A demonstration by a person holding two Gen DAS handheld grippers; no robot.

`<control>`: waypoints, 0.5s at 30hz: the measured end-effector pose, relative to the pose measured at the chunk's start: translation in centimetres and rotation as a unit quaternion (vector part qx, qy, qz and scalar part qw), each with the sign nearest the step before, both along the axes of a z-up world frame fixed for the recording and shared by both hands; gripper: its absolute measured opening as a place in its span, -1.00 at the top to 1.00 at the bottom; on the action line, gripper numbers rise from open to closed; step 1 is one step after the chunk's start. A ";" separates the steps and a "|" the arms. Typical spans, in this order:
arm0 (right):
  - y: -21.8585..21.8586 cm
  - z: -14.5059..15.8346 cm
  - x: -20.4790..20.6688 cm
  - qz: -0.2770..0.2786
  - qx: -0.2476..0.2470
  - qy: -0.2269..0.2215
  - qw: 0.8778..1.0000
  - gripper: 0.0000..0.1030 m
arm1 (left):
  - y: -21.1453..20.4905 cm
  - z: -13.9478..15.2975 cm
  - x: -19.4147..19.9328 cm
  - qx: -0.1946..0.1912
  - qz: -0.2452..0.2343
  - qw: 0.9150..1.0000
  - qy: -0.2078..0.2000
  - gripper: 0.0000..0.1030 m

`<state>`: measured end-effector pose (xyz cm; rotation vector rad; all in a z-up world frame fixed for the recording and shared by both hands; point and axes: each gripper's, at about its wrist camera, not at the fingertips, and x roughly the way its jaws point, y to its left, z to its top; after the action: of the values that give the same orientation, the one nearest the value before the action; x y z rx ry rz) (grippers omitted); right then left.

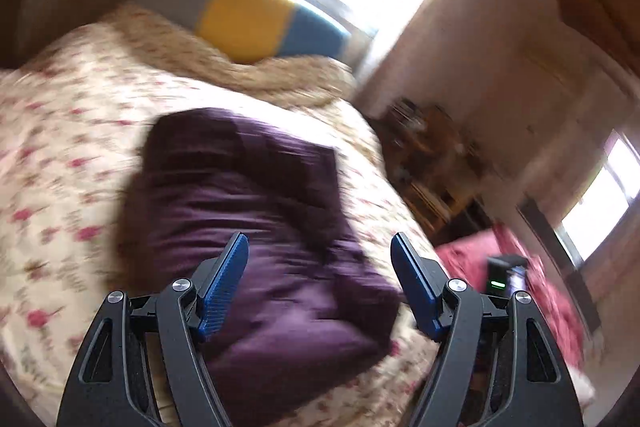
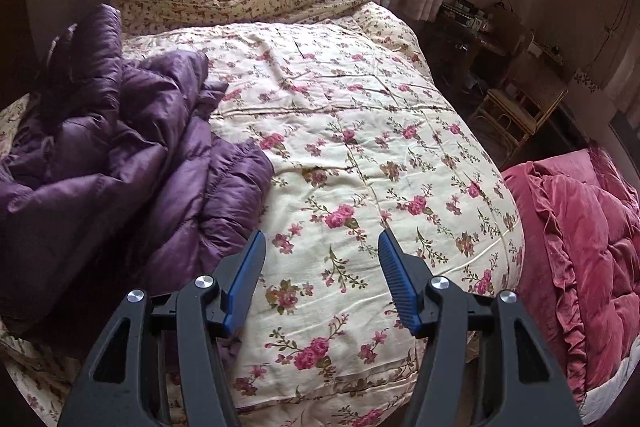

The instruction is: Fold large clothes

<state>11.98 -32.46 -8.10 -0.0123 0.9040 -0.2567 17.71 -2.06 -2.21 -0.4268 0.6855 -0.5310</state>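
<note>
Left gripper (image 1: 319, 241) and right gripper (image 2: 322, 239): black slotted arms, silver pivot screws, blue ribbed pads (image 2: 245, 281) on each finger.

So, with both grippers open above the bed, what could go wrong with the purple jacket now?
1. The puffy purple down jacket lies bunched and released; its slippery quilting may spring open.
2. The left gripper and right gripper hold nothing, so a regrasp could also pinch the floral quilt underneath.
</note>
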 end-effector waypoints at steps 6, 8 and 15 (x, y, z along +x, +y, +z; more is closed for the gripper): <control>2.4 2.7 -0.4 0.035 0.010 -0.027 0.999 -0.13 | 4.4 -6.0 0.9 0.059 0.073 0.992 0.085 -0.42; 3.3 3.5 -0.5 0.050 0.020 -0.032 0.998 -0.13 | 3.8 -7.2 0.7 0.067 0.064 0.991 0.100 -0.42; 5.9 4.7 -0.9 0.084 0.025 -0.035 0.996 -0.13 | 1.6 -8.0 0.7 0.086 0.035 0.991 0.094 -0.42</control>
<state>11.09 -26.58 -3.42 -0.0329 0.8332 -0.0776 18.36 -0.47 -10.25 -0.3404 0.8877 -0.3635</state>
